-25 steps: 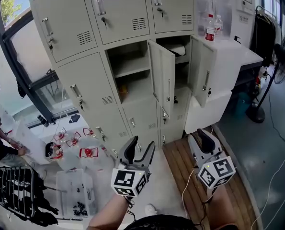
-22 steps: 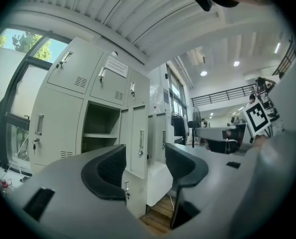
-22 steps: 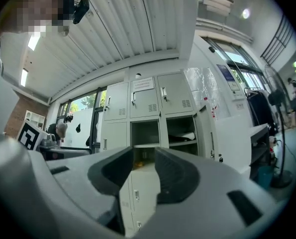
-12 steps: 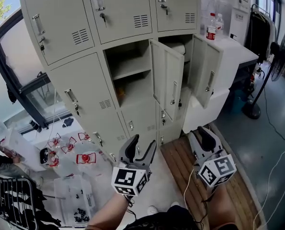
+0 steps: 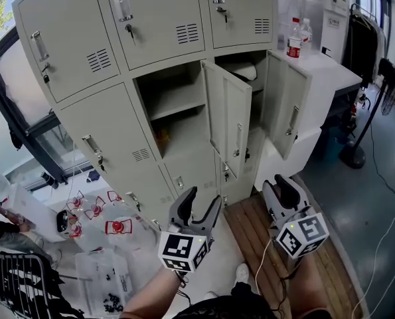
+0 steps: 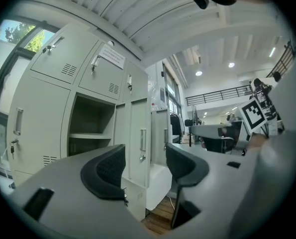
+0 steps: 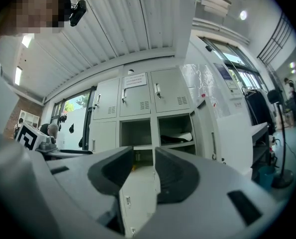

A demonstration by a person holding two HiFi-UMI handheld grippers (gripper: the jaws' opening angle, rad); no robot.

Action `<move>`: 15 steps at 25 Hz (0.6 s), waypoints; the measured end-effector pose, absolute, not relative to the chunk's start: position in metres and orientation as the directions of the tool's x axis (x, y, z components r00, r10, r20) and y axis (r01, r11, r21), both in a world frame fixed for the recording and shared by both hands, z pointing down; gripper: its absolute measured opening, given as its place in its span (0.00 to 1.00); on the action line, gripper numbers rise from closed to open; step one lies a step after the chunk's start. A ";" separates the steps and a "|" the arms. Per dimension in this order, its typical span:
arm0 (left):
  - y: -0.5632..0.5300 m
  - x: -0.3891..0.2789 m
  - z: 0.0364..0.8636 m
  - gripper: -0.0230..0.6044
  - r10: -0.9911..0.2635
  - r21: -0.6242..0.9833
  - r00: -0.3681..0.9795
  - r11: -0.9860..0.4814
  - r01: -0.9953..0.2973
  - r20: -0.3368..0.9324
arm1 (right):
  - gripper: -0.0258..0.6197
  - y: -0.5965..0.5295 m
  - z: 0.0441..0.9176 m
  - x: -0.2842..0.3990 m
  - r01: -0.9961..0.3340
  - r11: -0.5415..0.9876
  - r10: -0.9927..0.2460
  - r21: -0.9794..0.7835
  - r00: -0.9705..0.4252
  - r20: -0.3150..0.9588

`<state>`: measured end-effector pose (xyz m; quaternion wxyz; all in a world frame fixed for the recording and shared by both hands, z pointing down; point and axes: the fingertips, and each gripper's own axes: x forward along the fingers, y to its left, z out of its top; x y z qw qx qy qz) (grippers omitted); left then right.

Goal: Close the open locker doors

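Both forearms reach forward from low down, side by side, well short of the lockers (image 5: 111, 98). The left tongs (image 5: 200, 201) point up at the foot of the lockers, with the marker cube turned back toward the person. They stand moderately wide with nothing between them. The right tongs (image 5: 279, 187) are held level with them, further right of the lockers' front and over the wooden boards (image 5: 257, 244) on the floor. Their gap is narrower but clearly apart, and they are also empty.

Two locker doors stand open in the middle row. The middle door (image 5: 228, 128) swings out toward the person, and the right-hand door (image 5: 287, 111) hangs ajar at the lockers' right edge. Neither tongs touch a door. Just right of the lockers, two bottles (image 5: 295, 38) stand on a white desk (image 5: 330, 72).
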<state>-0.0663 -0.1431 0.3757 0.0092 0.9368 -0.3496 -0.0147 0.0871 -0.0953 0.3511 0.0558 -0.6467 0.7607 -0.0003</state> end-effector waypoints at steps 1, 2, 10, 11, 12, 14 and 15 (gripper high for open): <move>-0.149 -0.059 0.375 0.43 -0.656 0.026 0.754 -0.755 -0.656 -0.022 | 0.23 -0.102 0.351 0.092 -0.983 0.171 -0.983 -0.071 -0.165 -0.085; -0.155 -0.051 0.375 0.43 -0.657 0.026 0.754 -0.754 -0.656 -0.022 | 0.23 -0.109 0.351 0.098 -0.982 0.178 -0.981 -0.068 -0.172 -0.085; -0.202 0.017 0.379 0.45 -0.650 0.019 0.760 -0.760 -0.650 -0.007 | 0.23 -0.162 0.356 0.143 -0.972 0.224 -0.973 -0.064 -0.219 -0.075; -0.208 0.024 0.379 0.45 -0.651 0.019 0.759 -0.759 -0.650 -0.005 | 0.23 -0.169 0.357 0.148 -0.971 0.228 -0.972 -0.067 -0.224 -0.074; -0.213 0.031 0.380 0.45 -0.651 0.019 0.759 -0.759 -0.651 -0.004 | 0.23 -0.174 0.358 0.153 -0.970 0.232 -0.971 -0.069 -0.227 -0.073; -0.223 0.044 0.381 0.45 -0.653 0.017 0.757 -0.757 -0.653 -0.002 | 0.23 -0.185 0.360 0.163 -0.968 0.239 -0.970 -0.075 -0.234 -0.071; -0.228 0.050 0.381 0.45 -0.655 0.017 0.756 -0.756 -0.655 -0.001 | 0.23 -0.190 0.361 0.168 -0.967 0.243 -0.969 -0.078 -0.238 -0.070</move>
